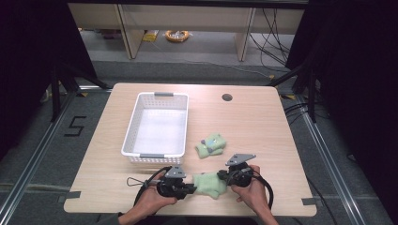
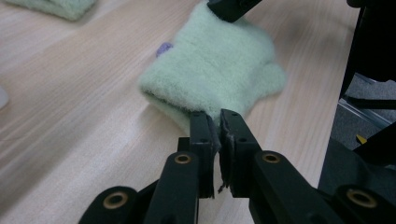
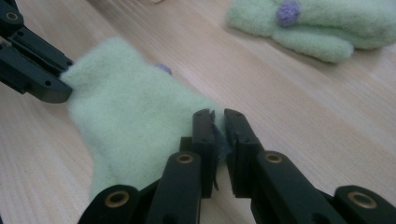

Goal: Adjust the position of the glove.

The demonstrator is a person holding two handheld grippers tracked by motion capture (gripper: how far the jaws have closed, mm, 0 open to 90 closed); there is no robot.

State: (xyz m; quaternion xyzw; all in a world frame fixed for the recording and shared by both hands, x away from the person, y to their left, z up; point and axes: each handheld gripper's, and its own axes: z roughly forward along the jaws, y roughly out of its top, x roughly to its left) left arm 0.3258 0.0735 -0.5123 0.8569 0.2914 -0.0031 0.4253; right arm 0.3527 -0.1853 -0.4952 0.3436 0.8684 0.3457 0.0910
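Two pale green mittens [image 1: 209, 184] [image 1: 211, 145] with purple dots are seen. The basket [image 1: 133, 123] is white. The worktop [image 1: 253, 126] is light wood-grained.

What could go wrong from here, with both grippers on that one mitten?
1. Both grips look shallow: the left gripper and right gripper pinch only the edges of the near mitten, so it could slip free when lifted.
2. The basket is light; dragging the mitten over its rim might shove it.

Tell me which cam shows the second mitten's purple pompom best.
Right gripper view: the second mitten lies close, its purple pompom crisp. The high view shows it small; the left gripper view catches just a corner.
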